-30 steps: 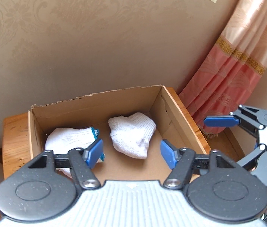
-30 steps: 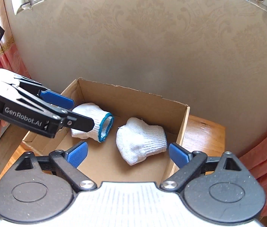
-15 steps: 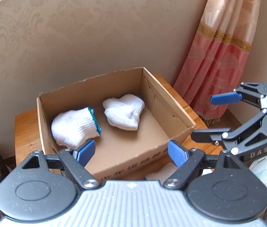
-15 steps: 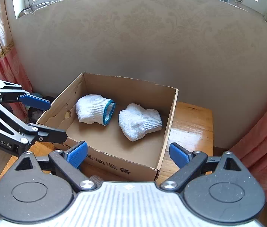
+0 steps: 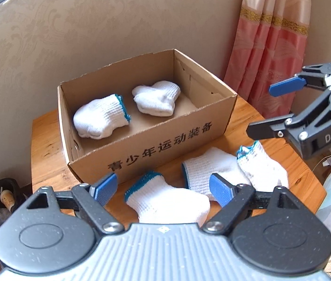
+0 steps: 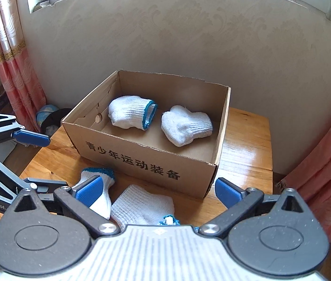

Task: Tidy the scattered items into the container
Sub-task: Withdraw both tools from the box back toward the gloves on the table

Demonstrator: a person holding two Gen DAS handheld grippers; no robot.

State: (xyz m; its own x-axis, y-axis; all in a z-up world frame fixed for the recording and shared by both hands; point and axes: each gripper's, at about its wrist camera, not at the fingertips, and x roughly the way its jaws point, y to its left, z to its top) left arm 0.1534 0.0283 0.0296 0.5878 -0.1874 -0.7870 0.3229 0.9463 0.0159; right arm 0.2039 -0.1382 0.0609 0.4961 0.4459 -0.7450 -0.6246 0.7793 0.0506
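While both claws hang empty above the front of the counter (image 5: 46, 145), I count the job as partly done. The cardboard box (image 5: 165, 145) sits toward the back of the counter against the wall, open at the top, and two white socks already lie on its floor: one with a teal cuff (image 5: 102, 117) on the left side, one plain-looking sock (image 5: 157, 98) to its right, just apart from each other.

Left to do, as far as I can see: three more socks lie loose on the counter in front of the box. The nearest sock (image 5: 167, 203) lies straight ahead between the fingers of my left claw (image 5: 163, 188), which is spread wide and grips nothing. A middle sock (image 5: 212, 171) and a right-hand sock (image 5: 262, 166) overlap each other nearer the counter's right edge.

My right claw (image 6: 157, 190) is also spread and holds nothing; in its own view the loose socks sit below and just ahead of it.

Judgement: two in, three out, so under halfway. The overlapped pair may come up together or drag; I would take the isolated near sock with the left claw first. Whether more items lie outside both views, I cannot tell.
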